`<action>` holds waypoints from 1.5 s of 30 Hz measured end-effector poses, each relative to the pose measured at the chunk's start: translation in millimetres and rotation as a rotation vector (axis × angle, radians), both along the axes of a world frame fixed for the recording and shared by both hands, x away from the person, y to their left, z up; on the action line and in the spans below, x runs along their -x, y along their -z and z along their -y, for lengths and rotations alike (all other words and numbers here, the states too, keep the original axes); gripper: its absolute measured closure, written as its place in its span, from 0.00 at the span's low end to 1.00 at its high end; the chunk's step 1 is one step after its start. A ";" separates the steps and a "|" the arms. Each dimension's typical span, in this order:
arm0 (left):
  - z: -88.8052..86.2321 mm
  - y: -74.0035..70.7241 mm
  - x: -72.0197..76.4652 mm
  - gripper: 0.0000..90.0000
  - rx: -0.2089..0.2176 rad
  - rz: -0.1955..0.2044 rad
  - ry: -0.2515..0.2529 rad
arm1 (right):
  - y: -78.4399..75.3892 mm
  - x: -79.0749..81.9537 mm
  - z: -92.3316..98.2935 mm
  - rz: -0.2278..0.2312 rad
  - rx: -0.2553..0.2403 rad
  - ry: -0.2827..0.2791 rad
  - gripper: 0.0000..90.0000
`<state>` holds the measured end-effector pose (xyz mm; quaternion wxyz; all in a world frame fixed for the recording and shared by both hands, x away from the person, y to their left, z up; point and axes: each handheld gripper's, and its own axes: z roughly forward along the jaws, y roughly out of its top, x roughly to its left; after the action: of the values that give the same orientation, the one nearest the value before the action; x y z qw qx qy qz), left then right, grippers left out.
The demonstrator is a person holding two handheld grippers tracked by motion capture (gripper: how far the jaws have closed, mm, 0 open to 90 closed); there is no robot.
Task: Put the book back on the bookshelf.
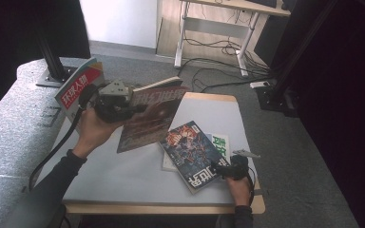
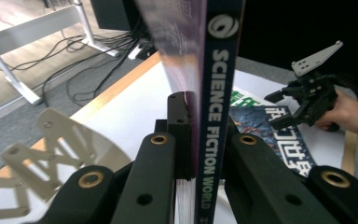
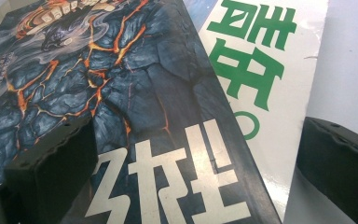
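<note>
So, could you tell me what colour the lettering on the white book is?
Green lettering, clearest in the right gripper view.

From high above we look forward and down on the counter. Our left claw camera sights close along a book spine; the right claw's hovers just over the dark-covered magazine, shared with both.

On the grey-topped wooden table, a dark lava-cover magazine lies on a white green-lettered booklet at the right. A red-brown magazine hangs above the middle; a red-and-white magazine stands left.
</note>
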<state>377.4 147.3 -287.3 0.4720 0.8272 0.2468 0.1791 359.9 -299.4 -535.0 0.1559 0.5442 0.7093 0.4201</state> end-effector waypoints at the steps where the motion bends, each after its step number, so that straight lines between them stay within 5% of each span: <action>1: -1.3 -0.9 0.6 0.93 -0.006 0.002 -0.003 | 0.0 0.0 -0.1 0.000 -0.001 0.001 0.00; 24: -56.4 -21.3 10.3 0.93 -0.028 0.011 -0.151 | 0.3 0.0 0.1 -0.002 -0.005 0.003 0.00; 45: -94.9 -13.4 -9.6 0.93 -0.042 -0.001 -0.323 | 0.6 0.0 0.1 -0.002 -0.008 0.005 0.00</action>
<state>387.1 242.2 -273.9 0.4197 0.7863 0.3731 0.2576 359.9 -299.5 -535.6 0.1541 0.5471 0.7063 0.4219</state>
